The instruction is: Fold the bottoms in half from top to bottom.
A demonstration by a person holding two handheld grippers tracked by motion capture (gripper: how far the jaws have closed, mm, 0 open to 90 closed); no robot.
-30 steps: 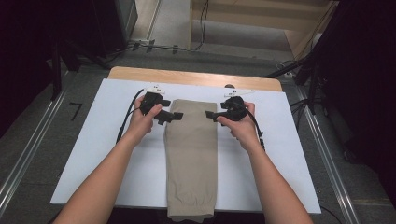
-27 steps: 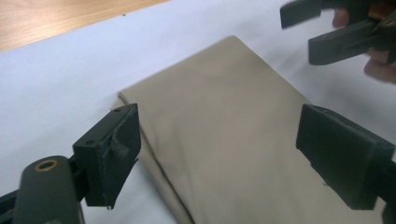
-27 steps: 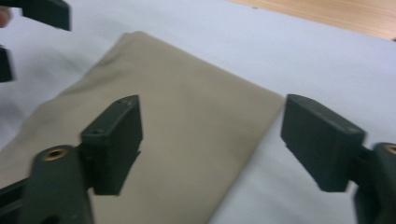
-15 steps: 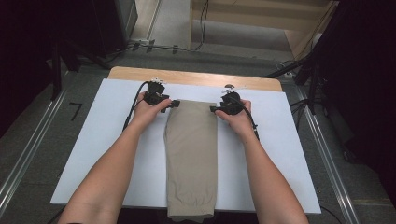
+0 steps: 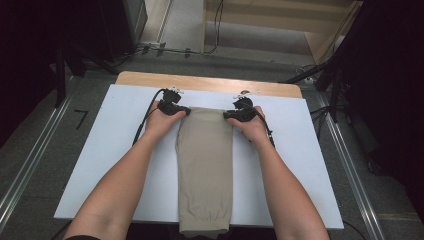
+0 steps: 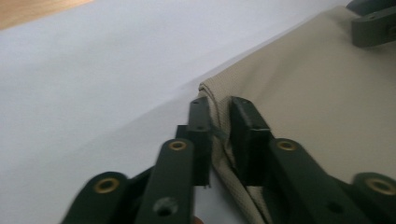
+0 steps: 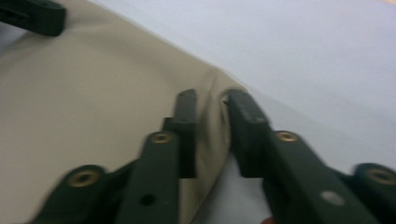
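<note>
Beige trousers (image 5: 205, 170), one folded pair, lie lengthwise down the middle of the white board (image 5: 310, 170), their near end hanging off its near edge and cut off by the frame. Two grippers work the far corners. The left gripper (image 5: 186, 111) has its jaws around the far left corner's folded edge, a small gap showing, so whether they clamp it I cannot tell. The right gripper (image 5: 226, 116) straddles the far right corner likewise, grip unclear. One wooden table (image 5: 210, 82) edge shows beyond the board. Both gripper views are blurred.
</note>
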